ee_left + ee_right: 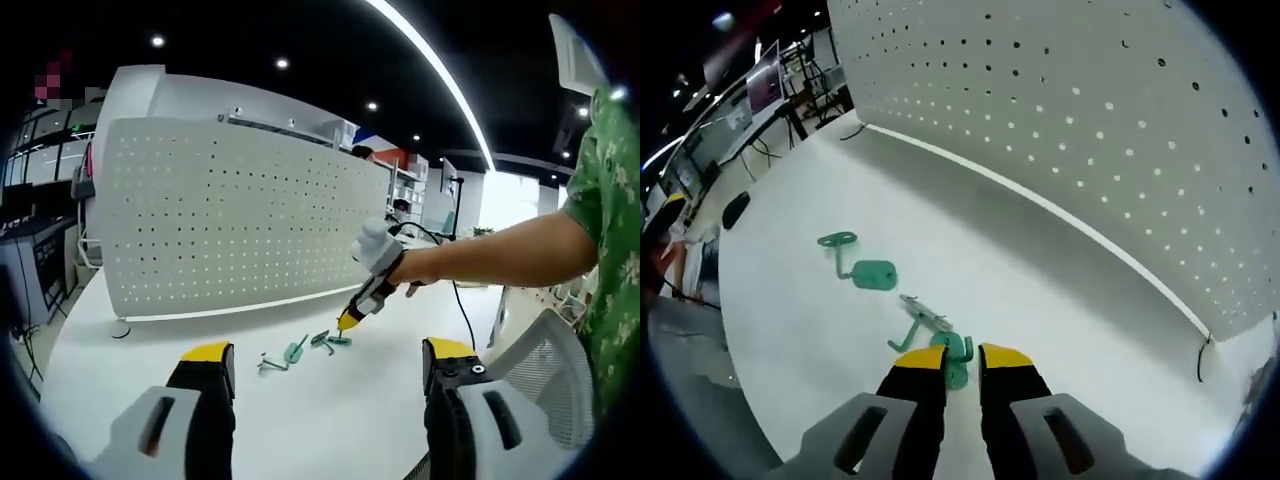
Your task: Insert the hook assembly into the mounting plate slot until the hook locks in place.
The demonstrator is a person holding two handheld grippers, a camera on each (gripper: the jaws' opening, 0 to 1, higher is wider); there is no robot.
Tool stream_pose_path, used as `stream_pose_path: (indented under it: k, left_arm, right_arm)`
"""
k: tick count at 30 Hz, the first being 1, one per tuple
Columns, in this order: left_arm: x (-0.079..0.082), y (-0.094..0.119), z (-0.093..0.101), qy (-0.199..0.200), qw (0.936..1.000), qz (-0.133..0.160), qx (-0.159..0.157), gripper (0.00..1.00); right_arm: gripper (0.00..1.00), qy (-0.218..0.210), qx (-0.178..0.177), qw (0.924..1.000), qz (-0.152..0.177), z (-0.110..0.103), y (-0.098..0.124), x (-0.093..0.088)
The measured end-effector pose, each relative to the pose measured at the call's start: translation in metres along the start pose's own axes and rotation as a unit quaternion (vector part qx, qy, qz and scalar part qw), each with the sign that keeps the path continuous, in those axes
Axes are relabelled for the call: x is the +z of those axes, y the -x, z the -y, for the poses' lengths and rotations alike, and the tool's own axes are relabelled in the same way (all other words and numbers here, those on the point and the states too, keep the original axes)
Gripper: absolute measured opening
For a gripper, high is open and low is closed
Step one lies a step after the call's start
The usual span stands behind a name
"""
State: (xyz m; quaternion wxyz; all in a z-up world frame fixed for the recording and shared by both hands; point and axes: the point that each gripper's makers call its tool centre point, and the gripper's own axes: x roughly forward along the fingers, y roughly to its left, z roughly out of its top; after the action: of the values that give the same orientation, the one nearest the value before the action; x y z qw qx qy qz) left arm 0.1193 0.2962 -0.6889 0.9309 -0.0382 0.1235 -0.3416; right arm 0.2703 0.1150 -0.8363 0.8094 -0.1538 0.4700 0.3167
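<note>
White table, backed by a perforated panel, carried green hook parts. Left gripper stood wide open, empty; hook assembly lay at ten o'clock of the right gripper, whose near-closed jaws straddled the mounting plate, grip uncertain.

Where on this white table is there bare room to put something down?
Free: the wide strip between the green hooks and the pegboard, and the table between the left gripper's jaws. Crowded: around the hooks by the right gripper.
</note>
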Motion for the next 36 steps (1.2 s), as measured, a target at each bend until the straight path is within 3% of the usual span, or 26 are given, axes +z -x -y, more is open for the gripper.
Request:
stream_pose_path:
  k: [9, 13, 23, 36]
  left_arm:
    - [0.0, 0.001, -0.002, 0.001, 1.0, 0.0, 0.004, 0.79]
    - [0.0, 0.001, -0.002, 0.001, 1.0, -0.001, 0.004, 0.78]
    - [0.0, 0.0, -0.004, 0.003, 1.0, -0.001, 0.008, 0.78]
    - [0.0, 0.0, -0.007, 0.004, 0.9999, -0.004, 0.013, 0.78]
  right_arm:
    - [0.09, 0.032, 0.027, 0.9987, -0.03, -0.004, -0.006, -0.002]
    - [0.08, 0.059, 0.056, 0.9954, -0.052, -0.009, -0.005, -0.004]
    - [0.07, 0.105, 0.087, 0.9863, -0.093, -0.016, -0.008, -0.008]
    - [0.02, 0.126, 0.104, 0.9813, -0.103, -0.019, -0.016, -0.013]
